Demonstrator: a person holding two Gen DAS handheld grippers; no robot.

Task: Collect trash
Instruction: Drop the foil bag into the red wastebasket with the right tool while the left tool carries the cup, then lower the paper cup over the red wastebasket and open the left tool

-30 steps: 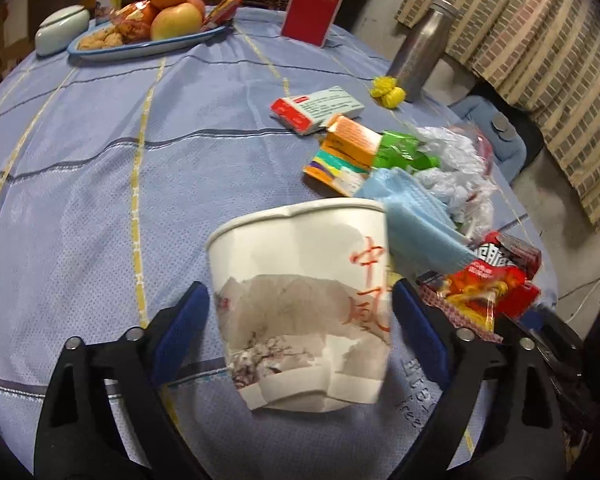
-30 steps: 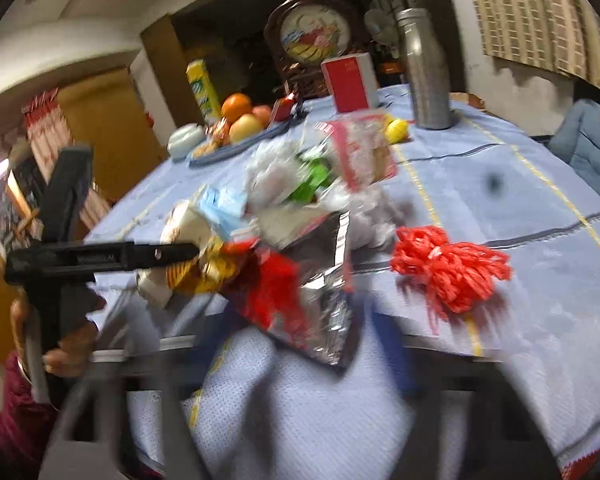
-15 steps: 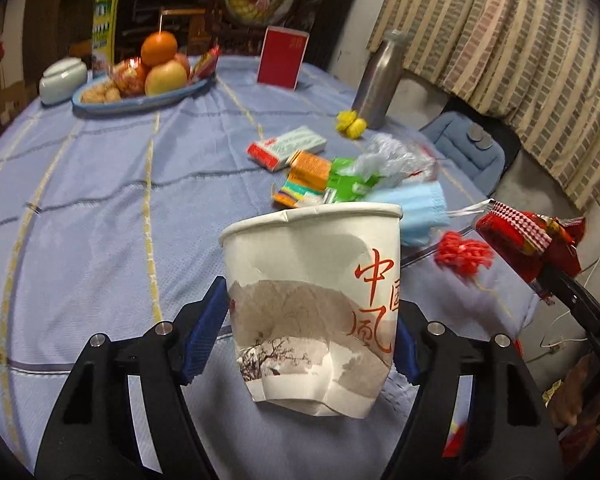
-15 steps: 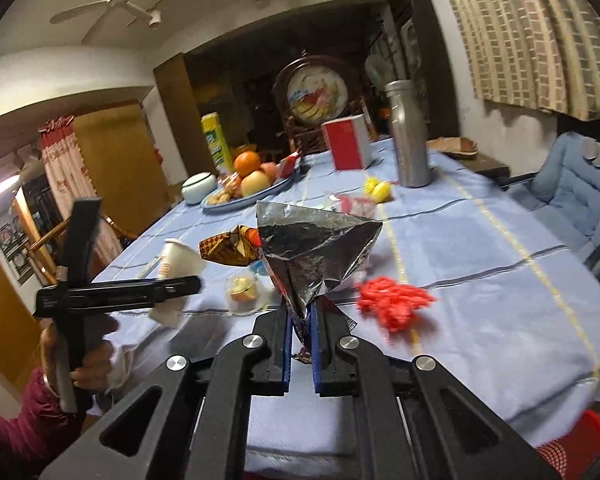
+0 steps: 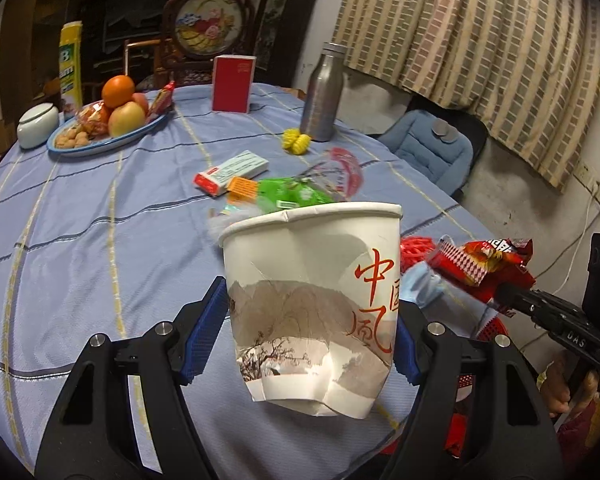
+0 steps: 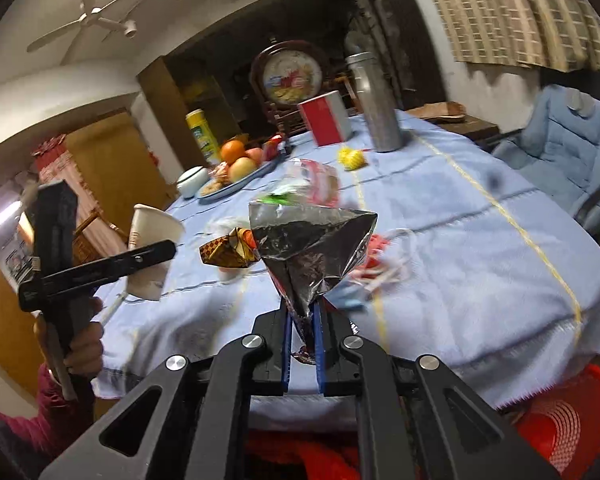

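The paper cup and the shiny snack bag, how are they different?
The paper cup is white, with a painted landscape and red characters; the snack bag is silver foil inside and red outside. The cup is stiff but dented near its base; the bag is thin and crumpled flat. The left gripper stands wide around the cup; the right gripper pinches the bag's bottom edge, nearly shut. Both are trash held up above the table.

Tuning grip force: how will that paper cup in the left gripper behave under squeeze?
Probably soft: the paper cup is already creased at rim and base between the left gripper pads. Likely light, held clear of the table. It looks tilted, so it may slip if loosened.
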